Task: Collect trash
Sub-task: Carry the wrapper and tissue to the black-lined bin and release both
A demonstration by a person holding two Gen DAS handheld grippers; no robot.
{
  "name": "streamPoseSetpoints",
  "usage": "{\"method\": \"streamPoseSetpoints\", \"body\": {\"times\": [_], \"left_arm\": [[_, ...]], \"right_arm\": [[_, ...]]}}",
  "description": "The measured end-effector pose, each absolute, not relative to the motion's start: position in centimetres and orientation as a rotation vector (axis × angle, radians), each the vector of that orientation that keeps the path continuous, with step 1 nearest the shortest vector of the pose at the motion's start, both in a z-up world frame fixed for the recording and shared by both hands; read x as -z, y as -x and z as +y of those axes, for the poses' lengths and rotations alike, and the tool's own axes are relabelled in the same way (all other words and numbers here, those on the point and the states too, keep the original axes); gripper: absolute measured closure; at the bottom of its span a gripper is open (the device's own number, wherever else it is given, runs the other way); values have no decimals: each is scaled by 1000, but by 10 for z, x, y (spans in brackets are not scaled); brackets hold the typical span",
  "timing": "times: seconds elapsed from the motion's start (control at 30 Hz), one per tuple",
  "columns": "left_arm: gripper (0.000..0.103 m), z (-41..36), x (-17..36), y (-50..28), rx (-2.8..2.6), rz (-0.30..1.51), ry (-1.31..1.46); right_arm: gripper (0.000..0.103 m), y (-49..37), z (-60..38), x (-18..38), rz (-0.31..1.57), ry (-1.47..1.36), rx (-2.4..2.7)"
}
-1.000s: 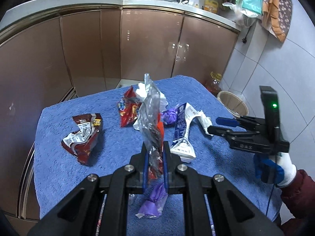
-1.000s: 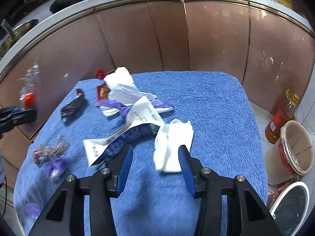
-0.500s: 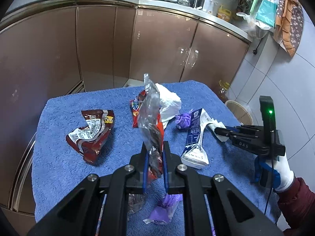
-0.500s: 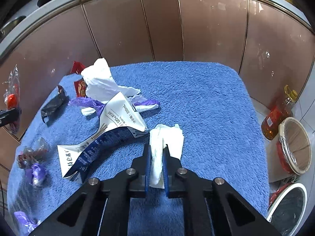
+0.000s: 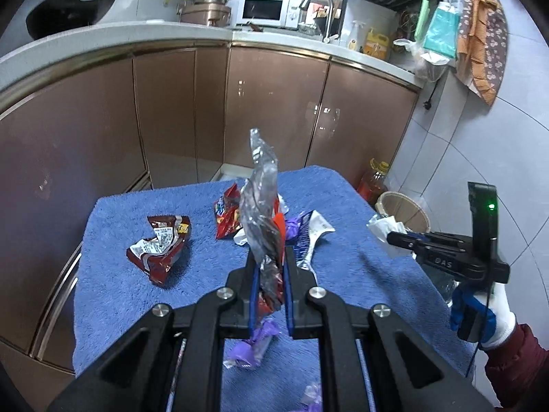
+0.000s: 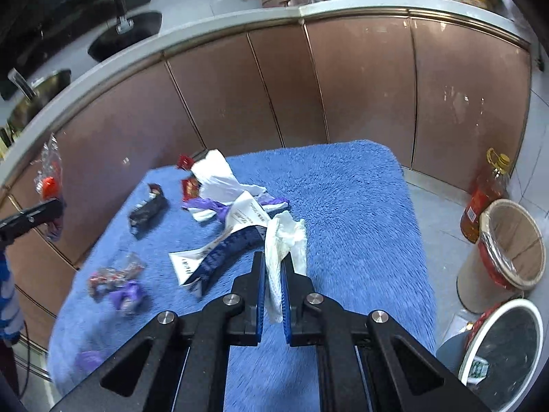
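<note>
**Both grippers loaded, bin to the right of the table**

While the white tissue (image 6: 279,257) hangs pinched between the closed fingers of the right gripper (image 6: 273,286), it is lifted just above the blue towel (image 6: 360,223) that covers the table. Its long axis runs forward along the fingers, crumpled end away from the camera. The wicker bin (image 6: 511,250) stands on the floor beyond the towel's right edge, so the tissue must travel right and down; the right gripper is clearly the nearer one to it. That bin has a plastic liner and looks empty as far as can be seen.

Over the towel's near edge, the left gripper (image 5: 271,292) is clamped on a clear plastic wrapper (image 5: 260,206) that stands upright from its fingers. Still lying on the towel are a blue-and-white carton (image 6: 219,254), a brown snack bag (image 5: 159,243), a red packet (image 5: 226,218) and purple wrappers (image 6: 127,295). A second, white-rimmed bin (image 6: 497,343) nearer the camera holds what looks like scraps, and an oil bottle (image 6: 487,195) stands behind the wicker bin.
</note>
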State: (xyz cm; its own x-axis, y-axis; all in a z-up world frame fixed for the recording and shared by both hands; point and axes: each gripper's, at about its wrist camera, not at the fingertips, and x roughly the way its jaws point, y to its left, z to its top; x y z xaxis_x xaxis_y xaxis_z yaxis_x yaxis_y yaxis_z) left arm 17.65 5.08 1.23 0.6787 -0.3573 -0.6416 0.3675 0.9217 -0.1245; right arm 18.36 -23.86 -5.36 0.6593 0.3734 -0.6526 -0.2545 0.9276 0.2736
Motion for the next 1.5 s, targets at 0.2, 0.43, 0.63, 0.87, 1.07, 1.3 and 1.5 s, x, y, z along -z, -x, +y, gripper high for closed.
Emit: {"method": "streamPoseSetpoints", "body": {"times": [0.2,0.43,0.63,0.87,1.07,1.3,1.5], "left_arm": [[92,17,-32,-148,441,685,-52],[92,-91,-35,-125,609,696,-140],[92,-227,-7,-119,794,774,-220],[92,-369,50,-131,939,897,-322],[92,-447,102,-161,957,1011,-356],[90,-487,152,-198,940,1136,-295],[89,-503,173,-211,942,1200,-250]], "right_arm": [[95,-135,-263,24,706,-218,-358],[95,-72,-338,1,621,-274,-201],[94,-28,-437,10,591,-338,34],[93,-19,-514,66,673,-401,202],[93,-42,-552,119,762,-440,239],[88,-66,-576,166,843,-456,255],[48,-77,-591,190,881,-475,285]]}}
